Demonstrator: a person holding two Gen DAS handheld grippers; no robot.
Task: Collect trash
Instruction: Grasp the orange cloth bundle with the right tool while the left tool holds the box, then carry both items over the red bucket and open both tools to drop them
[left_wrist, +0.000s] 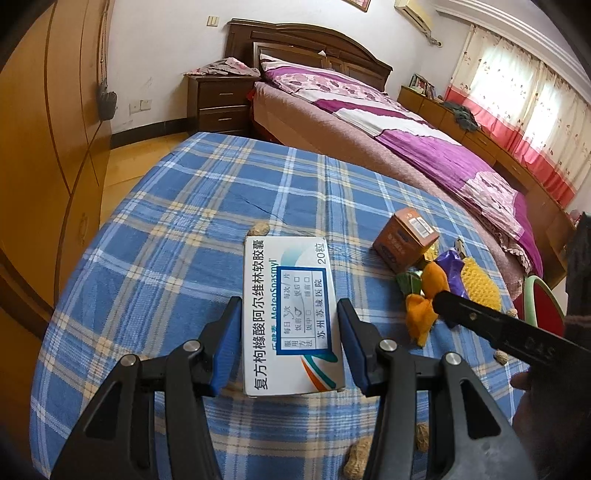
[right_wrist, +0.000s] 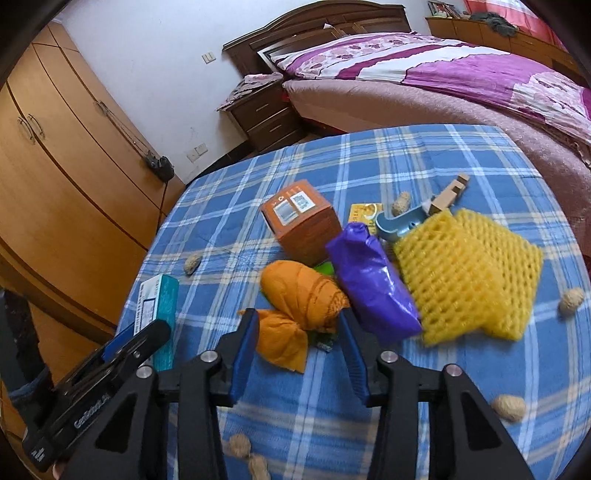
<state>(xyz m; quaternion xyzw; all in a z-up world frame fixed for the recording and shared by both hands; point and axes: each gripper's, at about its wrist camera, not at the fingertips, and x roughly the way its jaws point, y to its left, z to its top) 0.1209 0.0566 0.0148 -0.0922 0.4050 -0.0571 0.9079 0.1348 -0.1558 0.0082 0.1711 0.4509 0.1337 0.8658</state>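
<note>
Work surface: table under a blue plaid cloth (left_wrist: 177, 206); a bed stands beyond its far edge.
Left gripper (left_wrist: 290, 343): jaws apart, one blue pad on each long side of the white medicine box (left_wrist: 288, 314); a narrow gap shows on both sides, no pad pressing.
White medicine box: lies flat near the near edge of the table, left of the trash pile.
Right gripper (right_wrist: 299, 350): jaws apart, straddling the orange crumpled wrapper (right_wrist: 303, 295); whether the pads touch it cannot be told.
Trash pile: orange wrapper, purple bag (right_wrist: 373, 284) and yellow foam net (right_wrist: 469, 280) lie touching side by side toward the right edge; orange carton (right_wrist: 303, 225) stands just behind them.
Loose items: peanuts (right_wrist: 509, 406) are scattered over the cloth, several near the near edge.
</note>
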